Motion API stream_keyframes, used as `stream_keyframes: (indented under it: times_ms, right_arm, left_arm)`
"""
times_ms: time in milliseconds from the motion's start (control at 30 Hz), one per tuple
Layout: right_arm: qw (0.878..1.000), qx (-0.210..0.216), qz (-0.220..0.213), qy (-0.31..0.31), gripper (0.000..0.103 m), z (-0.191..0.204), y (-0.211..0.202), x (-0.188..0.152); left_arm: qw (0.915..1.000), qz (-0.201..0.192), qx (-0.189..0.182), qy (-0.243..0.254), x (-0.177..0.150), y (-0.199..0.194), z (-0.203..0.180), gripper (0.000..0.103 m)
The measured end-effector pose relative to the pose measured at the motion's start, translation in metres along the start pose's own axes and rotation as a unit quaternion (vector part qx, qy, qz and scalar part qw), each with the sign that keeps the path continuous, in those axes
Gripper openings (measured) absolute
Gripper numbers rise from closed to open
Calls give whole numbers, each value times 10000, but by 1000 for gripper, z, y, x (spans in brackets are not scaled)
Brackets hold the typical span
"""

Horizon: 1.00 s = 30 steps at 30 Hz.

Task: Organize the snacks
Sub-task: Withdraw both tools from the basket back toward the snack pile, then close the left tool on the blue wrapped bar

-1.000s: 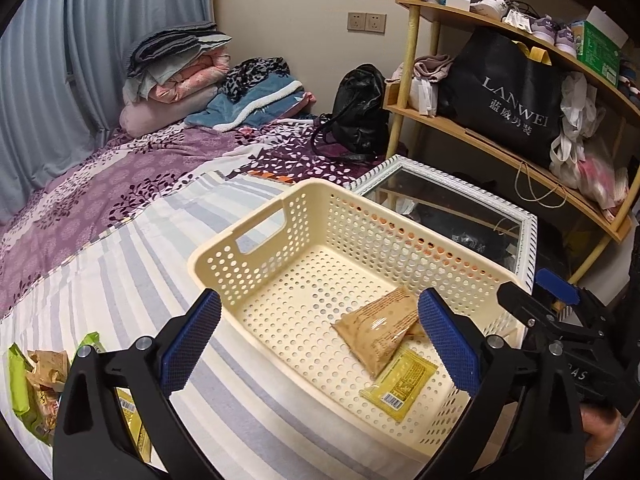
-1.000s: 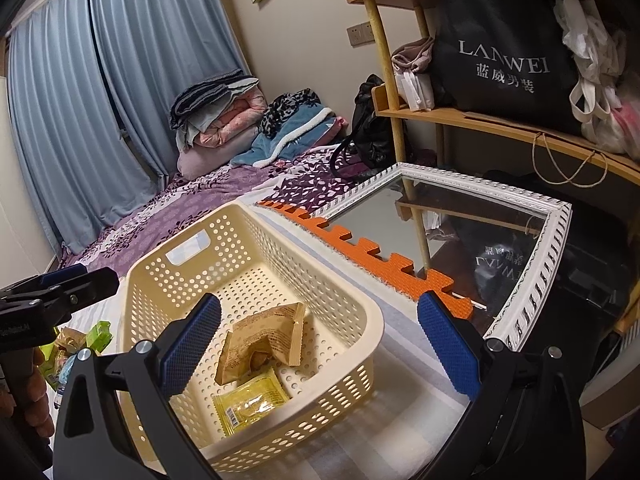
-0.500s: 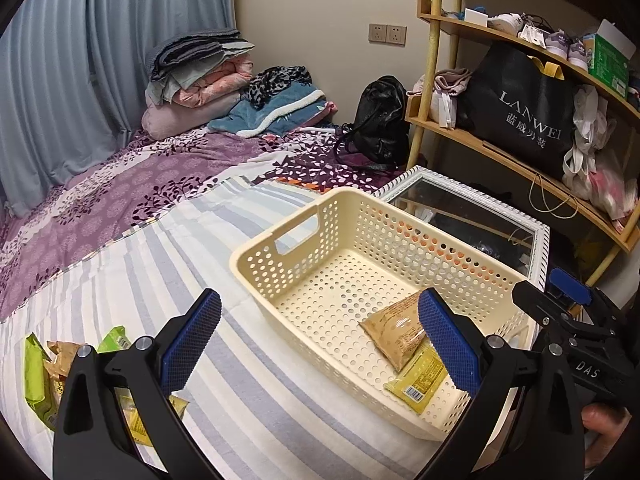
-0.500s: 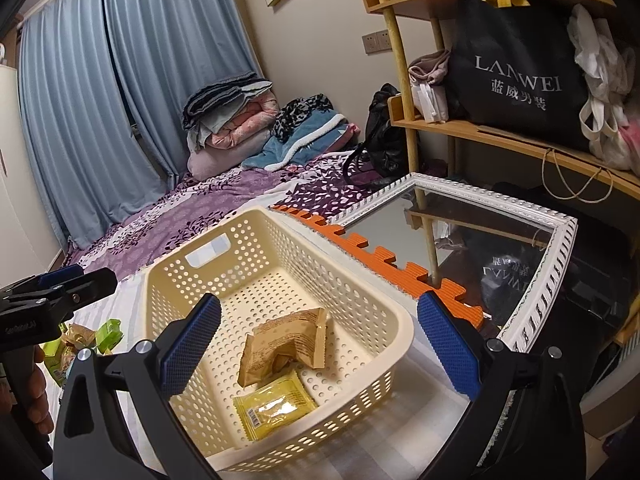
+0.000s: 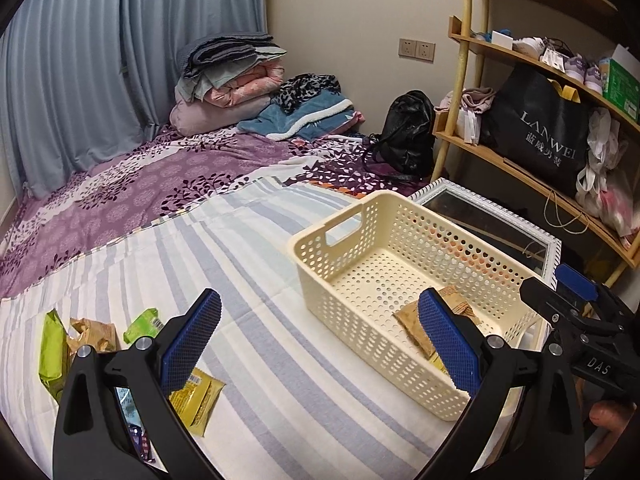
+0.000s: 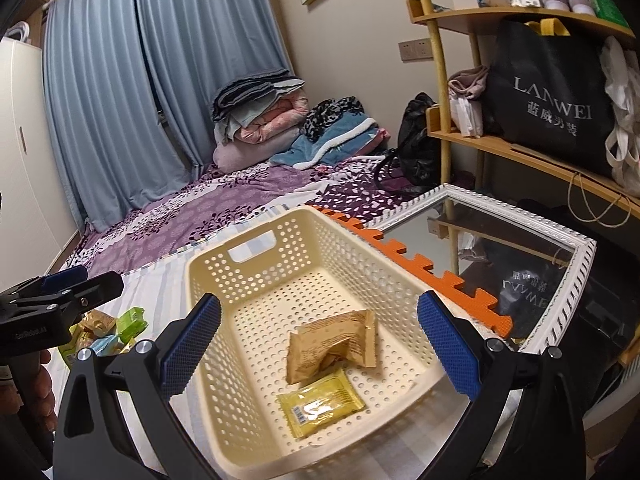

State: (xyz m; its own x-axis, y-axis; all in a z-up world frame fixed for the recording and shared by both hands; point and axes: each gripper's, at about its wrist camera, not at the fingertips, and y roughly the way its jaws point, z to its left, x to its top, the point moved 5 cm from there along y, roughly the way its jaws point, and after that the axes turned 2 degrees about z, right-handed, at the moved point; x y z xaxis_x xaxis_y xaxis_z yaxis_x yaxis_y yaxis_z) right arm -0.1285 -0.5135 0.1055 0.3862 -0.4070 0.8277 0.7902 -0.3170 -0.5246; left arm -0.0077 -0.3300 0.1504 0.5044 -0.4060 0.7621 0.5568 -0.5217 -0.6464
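The left tongs [image 5: 318, 350] are spread wide with nothing between their blue pads, held above the striped sheet [image 5: 256, 264] of the bed. Below and to their left lies a loose heap of snacks [image 5: 96, 336] on the sheet: a green packet [image 5: 52, 354] at the far left, a crumpled tan wrapper [image 5: 90, 332] beside it, a smaller green packet [image 5: 140, 324], and a yellow packet [image 5: 198, 398] partly hidden behind the left finger of the tongs. A further wrapper shows between the finger's struts, too hidden to tell what it is.

The cream basket [image 5: 344, 292] sits on the sheet to the right of the heap, well apart from it, with its cut-out handle facing the far end of the bed. In the right wrist view the right tongs [image 6: 318, 350] are also wide open and empty, held over the near end of the basket [image 6: 224, 344]. Inside, on the perforated floor, a brown packet [image 6: 332, 344] lies crumpled, and a yellow packet [image 6: 320, 404] lies just in front of it, touching or nearly touching its lower edge.

Beside the basket on the right runs an orange foam mat edge [image 6: 436, 284], then a white-framed mirror [image 6: 560, 300] lying flat. A wooden shelf [image 6: 520, 152] with a black shopping bag [image 6: 552, 96] stands behind it. Folded blankets [image 5: 236, 80] are stacked at the far end of the bed against blue curtains [image 5: 100, 60].
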Motion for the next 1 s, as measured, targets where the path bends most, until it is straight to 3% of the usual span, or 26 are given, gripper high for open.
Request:
stream_keyframes:
  times_ms: [533, 1000]
  right_arm:
    - [9965, 495, 219, -631, 98, 85, 2, -13]
    - [9873, 1015, 613, -1054, 98, 149, 10, -43]
  left_arm:
    - [9956, -14, 498, -796, -41, -35, 104, 100]
    - [9811, -3, 1209, -1511, -90, -78, 204, 100]
